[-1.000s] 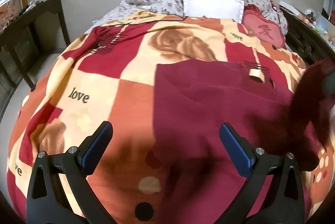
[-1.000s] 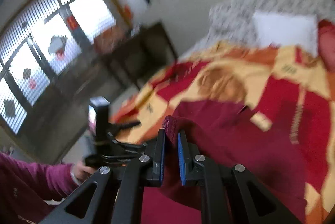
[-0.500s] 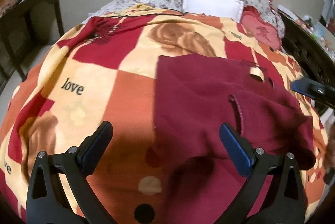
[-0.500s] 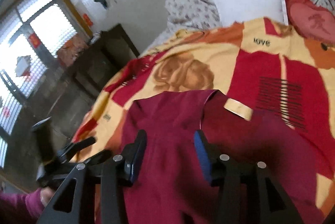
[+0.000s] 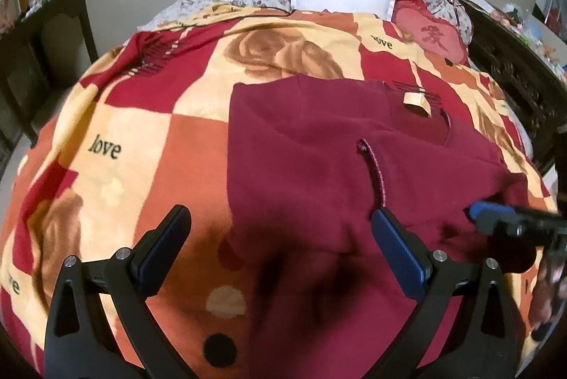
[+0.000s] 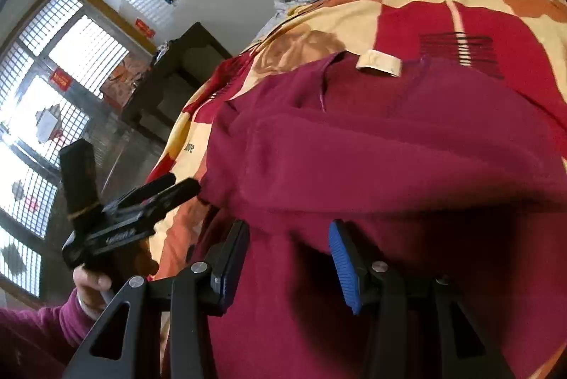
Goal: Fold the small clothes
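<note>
A dark red garment (image 5: 304, 166) is spread on the bed's patterned blanket (image 5: 117, 138), one part folded over itself with its hem (image 5: 375, 170) lying on top. The left hand-held gripper (image 5: 280, 237) is held with jaws wide apart above the near edge, nothing between them. The right hand-held gripper (image 6: 287, 258) has just been opened; its jaws stand apart over the cloth without pressing it. The fabric is judged soft, light and limp, likely to sag and crease. It is best taken at a hem or corner, pinched through both layers.
</note>
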`<action>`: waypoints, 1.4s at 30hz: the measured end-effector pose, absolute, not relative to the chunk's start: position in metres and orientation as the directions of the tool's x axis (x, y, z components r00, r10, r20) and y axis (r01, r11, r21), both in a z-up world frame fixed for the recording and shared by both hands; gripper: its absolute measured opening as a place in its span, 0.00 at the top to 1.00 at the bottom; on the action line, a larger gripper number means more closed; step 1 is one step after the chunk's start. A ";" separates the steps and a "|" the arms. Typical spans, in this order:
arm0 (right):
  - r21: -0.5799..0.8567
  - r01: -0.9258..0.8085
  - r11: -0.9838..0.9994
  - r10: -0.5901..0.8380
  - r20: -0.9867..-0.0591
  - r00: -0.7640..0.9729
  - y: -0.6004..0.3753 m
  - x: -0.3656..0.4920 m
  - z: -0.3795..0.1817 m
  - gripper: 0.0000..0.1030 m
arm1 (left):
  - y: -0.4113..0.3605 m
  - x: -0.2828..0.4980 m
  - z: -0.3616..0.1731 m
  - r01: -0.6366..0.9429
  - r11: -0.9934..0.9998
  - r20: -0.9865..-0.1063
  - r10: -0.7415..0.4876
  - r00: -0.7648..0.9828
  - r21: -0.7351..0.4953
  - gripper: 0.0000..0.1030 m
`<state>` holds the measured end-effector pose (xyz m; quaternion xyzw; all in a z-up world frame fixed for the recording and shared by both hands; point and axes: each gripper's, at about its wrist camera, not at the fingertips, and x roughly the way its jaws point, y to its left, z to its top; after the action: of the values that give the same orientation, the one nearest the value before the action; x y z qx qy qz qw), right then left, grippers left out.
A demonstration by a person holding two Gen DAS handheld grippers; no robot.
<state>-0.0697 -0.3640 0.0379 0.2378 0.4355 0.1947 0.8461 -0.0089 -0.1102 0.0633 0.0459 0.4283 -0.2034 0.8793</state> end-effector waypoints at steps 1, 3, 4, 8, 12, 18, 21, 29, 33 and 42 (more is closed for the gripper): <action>0.572 -0.132 0.810 0.540 -0.638 0.549 -0.363 -0.065 0.042 0.56 | -0.109 -0.008 0.064 0.396 0.914 -0.769 -0.314 0.557 -0.086 0.01; 0.568 -0.145 0.810 0.536 -0.619 0.573 -0.362 -0.048 0.052 0.56 | -0.108 -0.004 0.063 0.395 0.914 -0.767 -0.319 0.557 -0.094 0.01; 0.570 -0.144 0.809 0.534 -0.610 0.585 -0.364 -0.040 0.055 0.56 | -0.107 -0.002 0.062 0.393 0.914 -0.767 -0.324 0.554 -0.102 0.01; 0.614 -0.095 0.783 0.520 -0.563 0.642 -0.380 0.000 0.060 0.56 | -0.107 0.003 0.060 0.399 0.908 -0.764 -0.348 0.544 -0.129 0.01; 0.622 0.014 0.783 0.462 -0.597 0.656 -0.395 0.022 0.052 0.56 | -0.115 0.008 0.065 0.424 0.899 -0.756 -0.355 0.550 -0.114 0.01; 0.477 -0.055 0.877 0.357 -0.573 0.738 -0.383 -0.008 0.080 0.55 | -0.124 0.020 0.065 0.425 0.894 -0.751 -0.375 0.544 -0.138 0.01; 0.455 -0.044 0.889 0.334 -0.581 0.742 -0.388 0.002 0.080 0.50 | -0.132 0.027 0.061 0.416 0.895 -0.760 -0.381 0.526 -0.160 0.01; 0.486 -0.124 0.865 0.399 -0.518 0.757 -0.372 -0.029 0.096 0.50 | -0.132 0.028 0.062 0.418 0.901 -0.759 -0.352 0.548 -0.116 0.01; 0.320 -0.142 0.937 0.326 -0.650 0.686 -0.339 -0.033 0.073 0.50 | -0.136 0.041 0.062 0.413 0.901 -0.761 -0.358 0.541 -0.130 0.01; 0.187 -0.045 0.981 0.171 -0.738 0.653 -0.346 -0.010 0.022 0.89 | -0.164 0.068 0.074 0.447 0.842 -0.751 -0.499 0.433 -0.302 0.01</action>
<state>-0.0096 -0.3457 0.0222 0.0761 0.4120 0.0596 0.9060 0.0677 -0.1643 0.0738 -0.0285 0.4531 -0.2796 0.8460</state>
